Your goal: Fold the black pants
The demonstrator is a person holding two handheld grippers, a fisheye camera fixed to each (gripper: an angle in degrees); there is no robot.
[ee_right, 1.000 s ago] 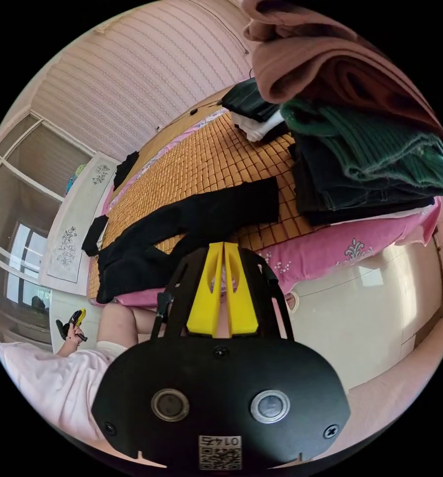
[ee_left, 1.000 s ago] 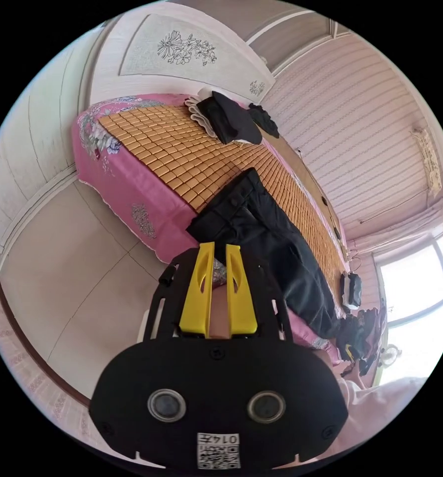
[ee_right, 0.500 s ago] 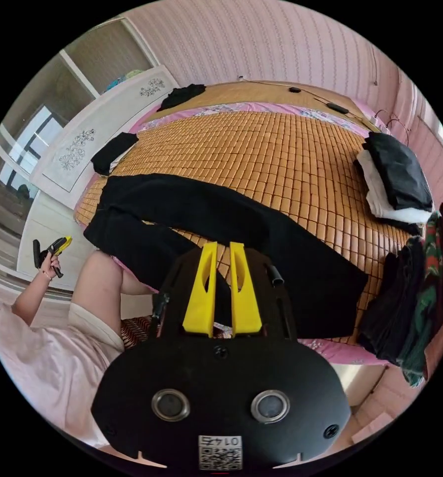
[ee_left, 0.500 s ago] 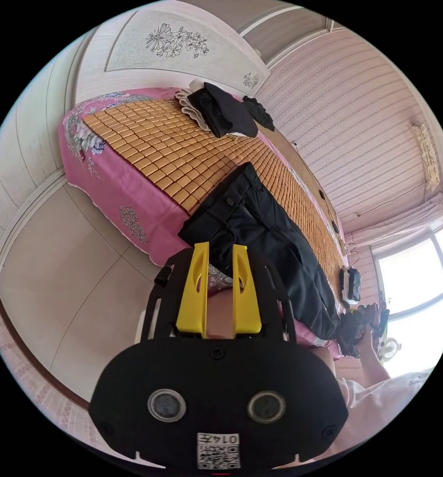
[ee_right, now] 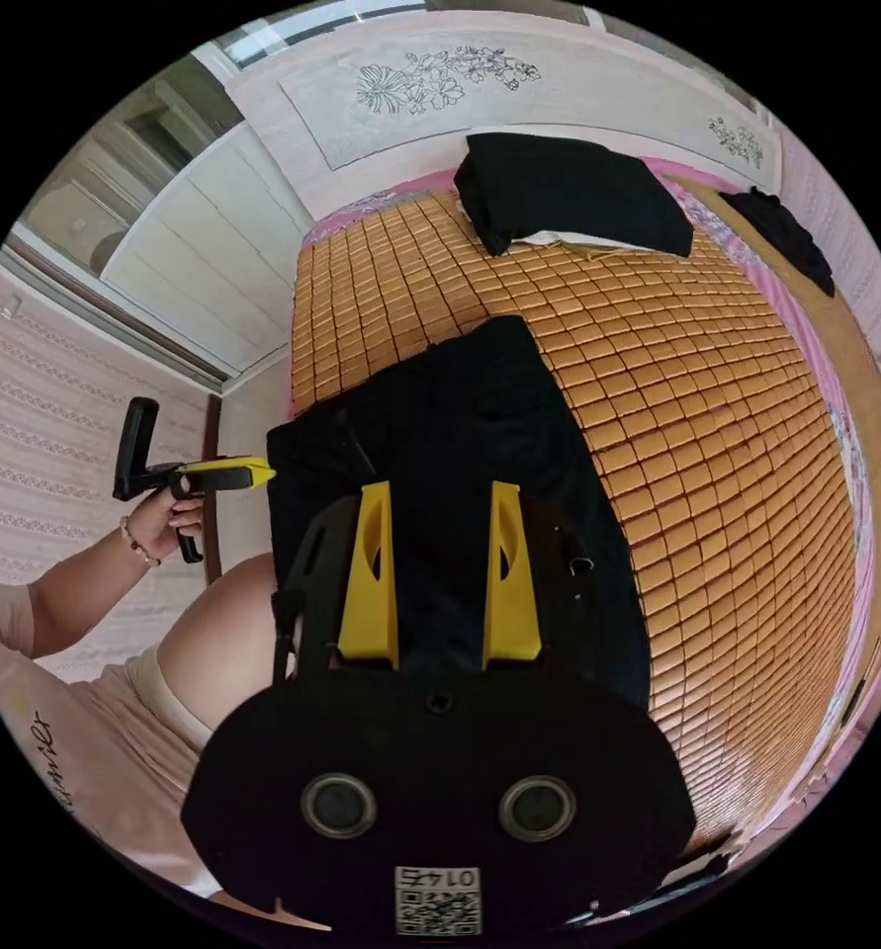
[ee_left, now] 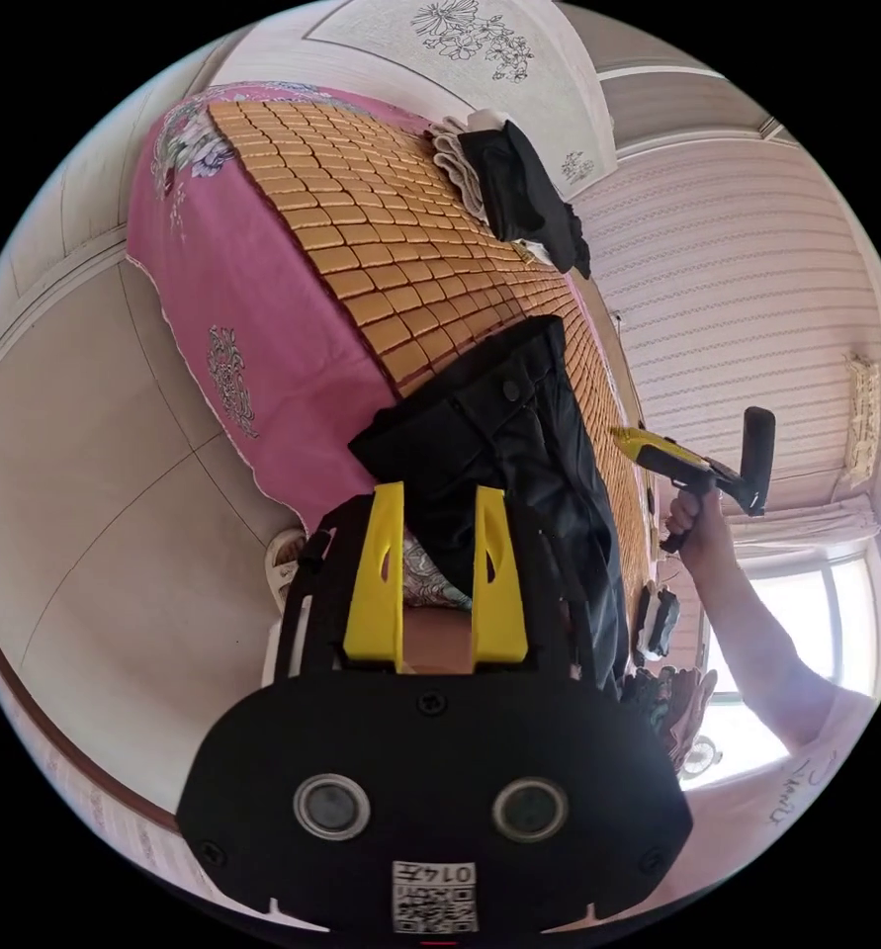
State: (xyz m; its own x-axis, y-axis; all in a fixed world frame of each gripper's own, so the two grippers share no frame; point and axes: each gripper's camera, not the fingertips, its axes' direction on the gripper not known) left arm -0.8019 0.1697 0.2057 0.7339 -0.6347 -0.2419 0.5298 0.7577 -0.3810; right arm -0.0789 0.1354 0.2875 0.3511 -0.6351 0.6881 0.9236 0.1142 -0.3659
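The black pants (ee_left: 519, 445) lie stretched out along the near edge of a bed's woven bamboo mat (ee_right: 717, 395), unfolded and somewhat rumpled, the buttoned waistband end drooping over the pink bedside and the legs running away down the mat's length.

- The left gripper view looks from beside the bed's edge, low and rolled, along the woven mat (ee_left: 361, 237) toward the striped wall at the frame's right.
- The right gripper view looks down from above the mat (ee_right: 717, 415), close over it, toward the flowered board at the frame's top.
- Both share the black pants (ee_left: 519, 445) (ee_right: 460, 435) and the folded pile (ee_left: 519, 188) (ee_right: 569, 188).
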